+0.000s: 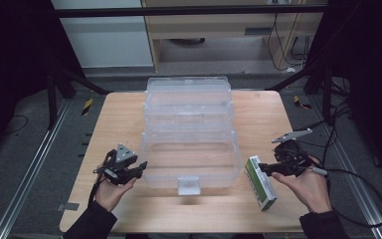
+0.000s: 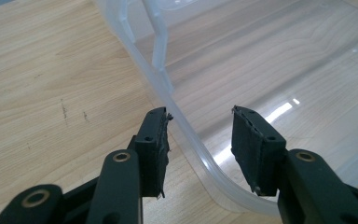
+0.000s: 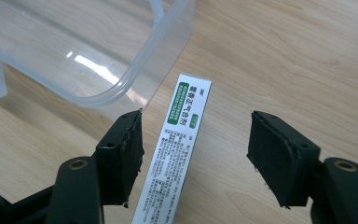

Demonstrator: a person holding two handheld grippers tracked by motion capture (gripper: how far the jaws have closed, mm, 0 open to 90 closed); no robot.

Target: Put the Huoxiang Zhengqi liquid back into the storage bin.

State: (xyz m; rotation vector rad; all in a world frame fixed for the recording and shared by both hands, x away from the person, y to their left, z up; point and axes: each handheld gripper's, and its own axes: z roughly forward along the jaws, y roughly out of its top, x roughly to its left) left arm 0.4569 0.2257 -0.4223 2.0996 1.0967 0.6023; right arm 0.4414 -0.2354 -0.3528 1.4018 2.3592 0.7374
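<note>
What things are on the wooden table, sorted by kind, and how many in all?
Clear plastic box, lid open: 1
Green and white carton: 1
Handheld tool, left tool and right tool: 2
Total: 4

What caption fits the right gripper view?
Open right gripper straddles a green-and-white box beside the clear bin.

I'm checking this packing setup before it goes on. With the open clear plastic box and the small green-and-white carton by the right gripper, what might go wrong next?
1. The right gripper stands open around the narrow green-and-white carton, pads apart from it; it lies nearer one pad, so closing may push it sideways.
2. The carton lies close to the clear plastic box; a lift may knock its corner wall.
3. The left gripper straddles the box's rim, open; the light box may slide if bumped.
</note>
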